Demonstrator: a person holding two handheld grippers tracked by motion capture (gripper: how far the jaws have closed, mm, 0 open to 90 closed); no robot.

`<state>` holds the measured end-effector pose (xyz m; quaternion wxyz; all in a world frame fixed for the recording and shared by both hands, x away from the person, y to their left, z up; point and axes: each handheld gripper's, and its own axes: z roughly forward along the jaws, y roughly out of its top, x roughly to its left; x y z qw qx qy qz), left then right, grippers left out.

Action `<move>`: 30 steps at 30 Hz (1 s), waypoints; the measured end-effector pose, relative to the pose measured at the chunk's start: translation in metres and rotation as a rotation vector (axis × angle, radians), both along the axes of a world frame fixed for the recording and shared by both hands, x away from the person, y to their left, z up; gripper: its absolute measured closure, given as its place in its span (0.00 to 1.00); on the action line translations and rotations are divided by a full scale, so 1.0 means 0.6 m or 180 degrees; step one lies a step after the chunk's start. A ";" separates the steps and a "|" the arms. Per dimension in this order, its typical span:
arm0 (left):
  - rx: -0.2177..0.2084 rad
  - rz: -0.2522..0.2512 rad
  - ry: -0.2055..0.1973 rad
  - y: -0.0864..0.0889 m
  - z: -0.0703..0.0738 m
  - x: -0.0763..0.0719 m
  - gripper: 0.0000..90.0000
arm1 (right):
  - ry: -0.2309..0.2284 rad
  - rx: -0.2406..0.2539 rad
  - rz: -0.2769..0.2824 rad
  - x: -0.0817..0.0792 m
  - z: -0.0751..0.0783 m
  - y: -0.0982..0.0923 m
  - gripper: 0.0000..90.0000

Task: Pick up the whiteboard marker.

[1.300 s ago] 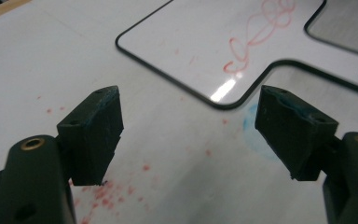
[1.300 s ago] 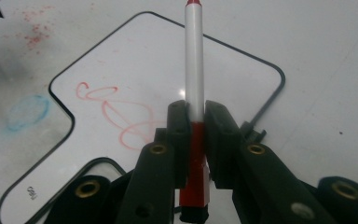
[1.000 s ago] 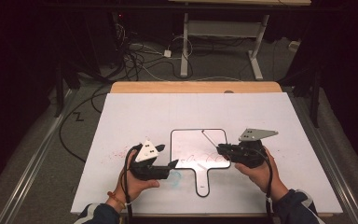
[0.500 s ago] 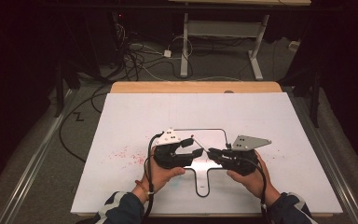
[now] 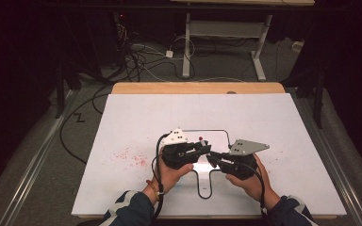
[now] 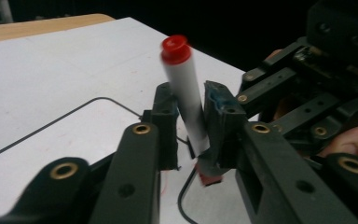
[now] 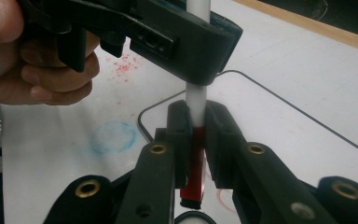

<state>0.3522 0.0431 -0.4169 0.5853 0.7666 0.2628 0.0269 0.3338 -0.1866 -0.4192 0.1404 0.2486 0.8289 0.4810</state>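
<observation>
A marker with a white barrel and a red end stands nearly upright between the two grippers, over the small black-rimmed whiteboard. My left gripper has just been closing, and its pads now clamp the white barrel. My right gripper is shut on the marker's red cap at the lower end, just beneath the left gripper. In the high view the left gripper and right gripper meet tip to tip near the table's front, the marker's red end poking up.
The white table top carries red ink specks at the front left and a blue smudge. A wooden strip edges its far side. Cables and a desk frame lie on the floor beyond.
Both hands have moved in towards each other over the whiteboard. The left gripper's jaws have closed around the marker's barrel, while the right gripper kept its hold on the marker.
</observation>
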 end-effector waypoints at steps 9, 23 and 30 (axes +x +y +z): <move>0.0149 0.0086 -0.0231 0.009 0.007 -0.005 0.87 | -0.0064 -0.0047 -0.0152 -0.003 -0.003 -0.011 0.63; 0.0546 0.0224 -0.0504 0.041 -0.005 0.005 0.87 | -0.0548 -0.0067 -0.0645 -0.034 0.000 -0.128 0.41; 0.0643 0.0063 -0.0565 0.031 -0.011 0.003 0.87 | -0.0525 -0.0225 -0.0786 -0.047 -0.017 -0.172 0.38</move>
